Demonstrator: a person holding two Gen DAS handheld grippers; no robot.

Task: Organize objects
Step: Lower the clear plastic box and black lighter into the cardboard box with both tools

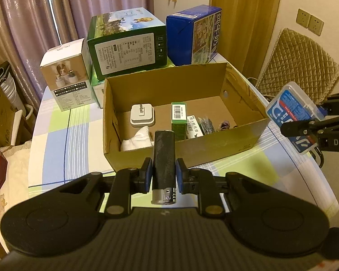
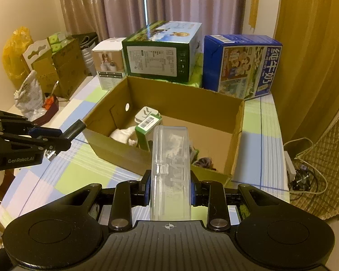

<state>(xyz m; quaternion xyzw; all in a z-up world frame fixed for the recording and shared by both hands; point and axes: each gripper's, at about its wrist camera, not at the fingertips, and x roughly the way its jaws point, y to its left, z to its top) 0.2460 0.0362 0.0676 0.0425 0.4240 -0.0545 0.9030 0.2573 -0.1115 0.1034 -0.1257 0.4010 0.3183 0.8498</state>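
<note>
Black lighter (image 1: 164, 158) clamped in left fingers (image 1: 148, 173); right fingers (image 2: 193, 188) clamp clear case (image 2: 170, 171), label visible from left view only.

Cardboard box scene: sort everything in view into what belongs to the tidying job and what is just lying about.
Part of the job:
- left gripper, shut on the black lighter
- right gripper, shut on the clear plastic case
- open cardboard box, with the white charger and small green box inside

Lying about:
- green carton
- blue milk carton
- white product box
- quilted chair
</note>
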